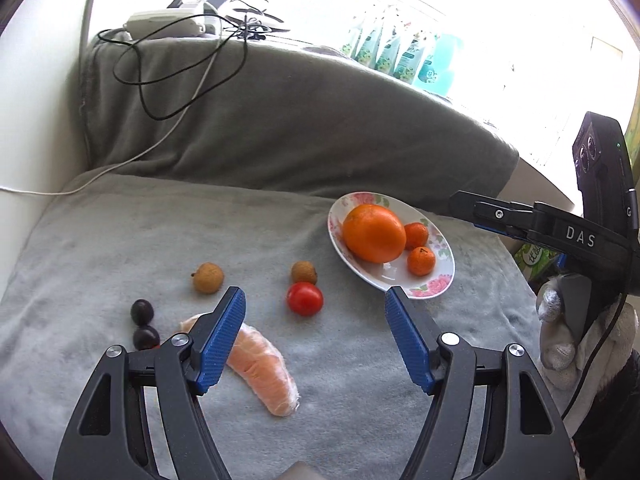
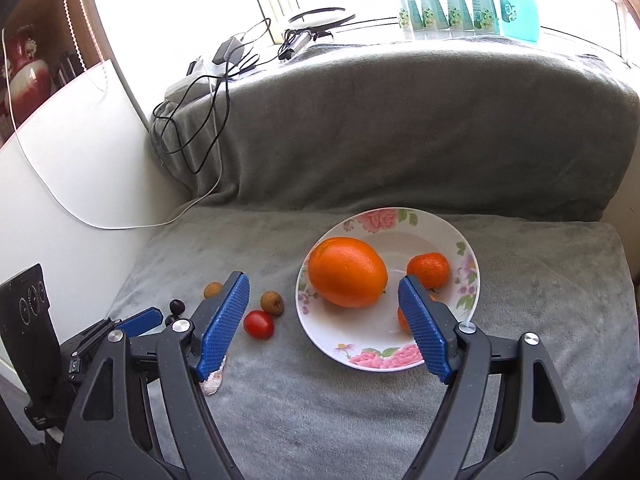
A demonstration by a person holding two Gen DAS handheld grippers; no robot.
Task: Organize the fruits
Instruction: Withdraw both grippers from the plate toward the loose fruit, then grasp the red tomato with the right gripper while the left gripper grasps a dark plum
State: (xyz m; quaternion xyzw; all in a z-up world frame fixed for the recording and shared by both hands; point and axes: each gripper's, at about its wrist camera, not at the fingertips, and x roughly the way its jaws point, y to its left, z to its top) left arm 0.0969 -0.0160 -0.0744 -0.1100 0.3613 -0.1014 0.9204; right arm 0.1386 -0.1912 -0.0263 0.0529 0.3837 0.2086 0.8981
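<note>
A flowered plate [image 2: 380, 360] on the grey blanket holds a big orange [image 2: 347, 272] and two mandarins [image 2: 428, 270]. My right gripper [image 2: 322, 282] hovers open just before it, empty. Left of the plate lie a red tomato [image 1: 305, 299], two brown longans [image 1: 208, 278], two dark grapes [image 1: 142, 312] and a film-wrapped orange carrot [image 1: 264, 368]. My left gripper [image 1: 315, 295] is open above the carrot and tomato, holding nothing. In the left wrist view the plate [image 1: 432, 288] sits ahead to the right.
A grey blanket [image 1: 120, 248] covers the seat and the raised back [image 2: 400, 120]. Black and white cables [image 1: 168, 92] hang over the back's left end. Bottles [image 2: 452, 4] line the window sill. A white wall [image 2: 80, 168] bounds the left. A gloved hand [image 1: 560, 344] holds the right gripper.
</note>
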